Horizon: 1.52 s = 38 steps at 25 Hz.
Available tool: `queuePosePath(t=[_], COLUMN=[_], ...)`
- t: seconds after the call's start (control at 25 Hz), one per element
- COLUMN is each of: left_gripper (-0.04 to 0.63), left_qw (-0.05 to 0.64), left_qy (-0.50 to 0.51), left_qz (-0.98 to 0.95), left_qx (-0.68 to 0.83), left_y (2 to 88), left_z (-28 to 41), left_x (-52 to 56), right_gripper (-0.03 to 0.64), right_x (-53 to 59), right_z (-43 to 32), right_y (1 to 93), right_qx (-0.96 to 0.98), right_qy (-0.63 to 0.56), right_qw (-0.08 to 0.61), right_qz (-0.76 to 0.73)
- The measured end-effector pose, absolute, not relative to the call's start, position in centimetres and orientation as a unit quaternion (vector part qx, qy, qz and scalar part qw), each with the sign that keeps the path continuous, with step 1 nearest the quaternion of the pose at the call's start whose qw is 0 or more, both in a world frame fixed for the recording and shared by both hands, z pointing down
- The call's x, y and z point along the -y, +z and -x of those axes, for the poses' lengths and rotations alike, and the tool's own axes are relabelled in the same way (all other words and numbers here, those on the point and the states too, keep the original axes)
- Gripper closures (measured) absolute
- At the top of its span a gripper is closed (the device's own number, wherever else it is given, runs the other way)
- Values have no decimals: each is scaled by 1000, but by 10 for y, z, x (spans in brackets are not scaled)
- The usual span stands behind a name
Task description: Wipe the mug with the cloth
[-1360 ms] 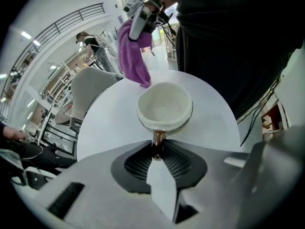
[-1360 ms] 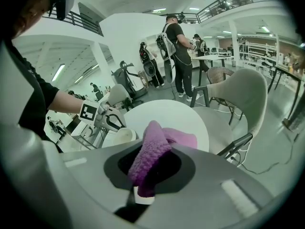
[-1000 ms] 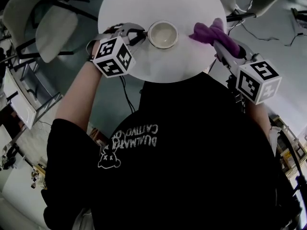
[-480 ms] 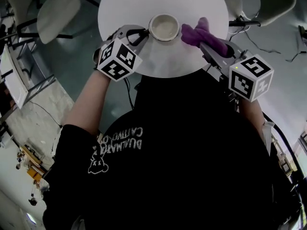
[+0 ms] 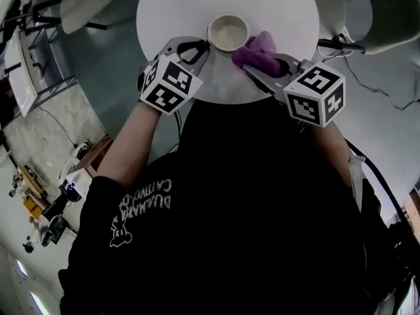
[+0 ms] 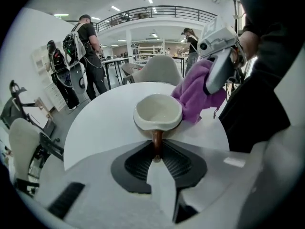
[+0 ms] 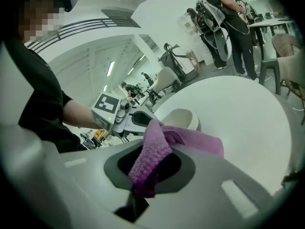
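Two grips: pinching mug (image 5: 228, 33) handle w/ L claw (image 6: 156, 152), cloth (image 5: 253, 50) w/ R claw (image 7: 148, 174); cloth just brought up against mug, so wiping's starting imo.

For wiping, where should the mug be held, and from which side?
By its brown handle, coming from the left of the mug in the head view, as the left gripper does. The handle juts out sideways and is thin enough for the jaws. A grip there leaves bowl and rim free for the cloth, held by the right gripper on the other side.
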<state>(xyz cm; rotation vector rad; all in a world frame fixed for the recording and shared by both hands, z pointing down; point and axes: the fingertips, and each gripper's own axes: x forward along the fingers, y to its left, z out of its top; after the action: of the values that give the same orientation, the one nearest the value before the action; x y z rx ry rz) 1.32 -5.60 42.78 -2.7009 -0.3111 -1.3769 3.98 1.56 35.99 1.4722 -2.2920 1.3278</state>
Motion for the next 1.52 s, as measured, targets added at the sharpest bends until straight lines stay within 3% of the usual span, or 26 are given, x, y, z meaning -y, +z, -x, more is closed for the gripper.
queuePosePath(t=[0.48,1.52], left_gripper=[531,529], left_qw=[-42,-24], left_qy=[-475,-528], left_qz=[877,849], left_qx=[52,25], left_y=[430,432], left_z=[-25,-26], left_x=[23,22], right_gripper=[580,575], right_x=[-3,-20], right_z=[-11,-76], right_y=[386,395], right_qx=[787,781], right_qy=[447,447], right_qw=[60,63], right_qz=[-421,-431])
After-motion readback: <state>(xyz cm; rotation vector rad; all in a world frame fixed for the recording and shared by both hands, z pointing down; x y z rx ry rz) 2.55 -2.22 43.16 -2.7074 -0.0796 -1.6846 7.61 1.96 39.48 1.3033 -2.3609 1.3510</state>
